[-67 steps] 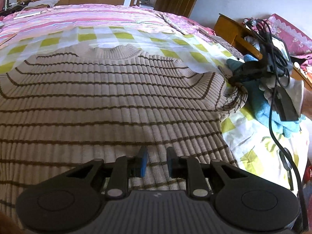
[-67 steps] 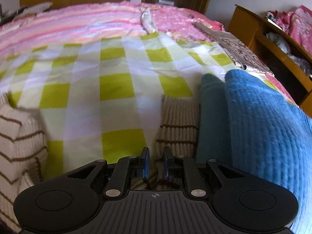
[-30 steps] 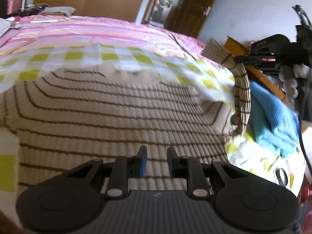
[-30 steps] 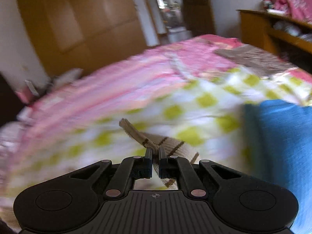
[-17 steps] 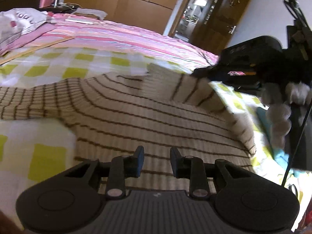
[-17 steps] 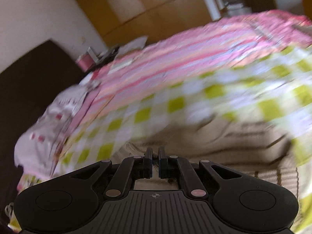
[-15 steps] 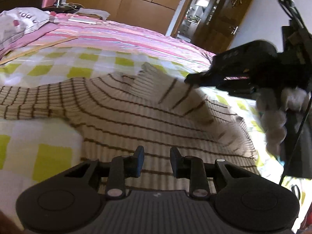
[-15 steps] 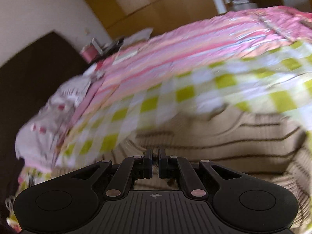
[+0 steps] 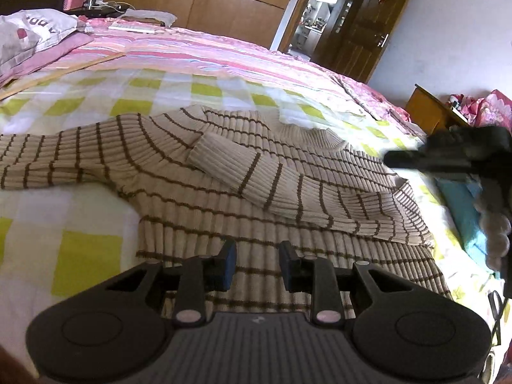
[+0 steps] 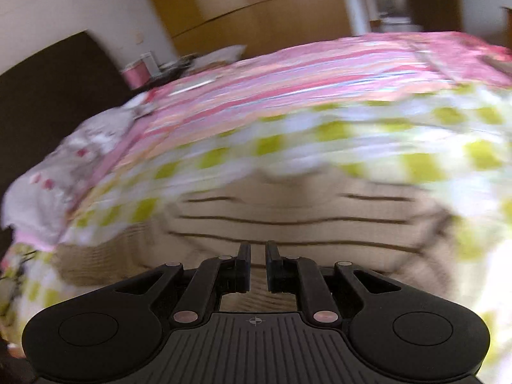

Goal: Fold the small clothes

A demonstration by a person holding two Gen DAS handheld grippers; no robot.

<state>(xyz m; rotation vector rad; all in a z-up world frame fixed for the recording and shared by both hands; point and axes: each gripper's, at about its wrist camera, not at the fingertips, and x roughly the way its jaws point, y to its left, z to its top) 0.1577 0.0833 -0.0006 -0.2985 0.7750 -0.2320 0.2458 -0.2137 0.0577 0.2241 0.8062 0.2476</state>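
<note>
Your sweater [image 9: 224, 172] lies flat on the checked sheet [image 9: 80, 252] of the bed, body spread near you. At the left its one sleeve [image 9: 48, 166] stretches out straight toward the edge of the sheet. The other sleeve [image 9: 288, 185] is folded across the chest, its cuff near the middle and the collar just beyond it. Your left gripper [image 9: 257, 264] hangs over the near hem with its fingers apart and nothing between them. Your right gripper [image 10: 256, 260] is over the sweater's right side; its fingers are opening, a narrow gap between them, no cloth pinched there. At the far right, a blue garment [image 9: 460, 204] lies beside the sweater.
</note>
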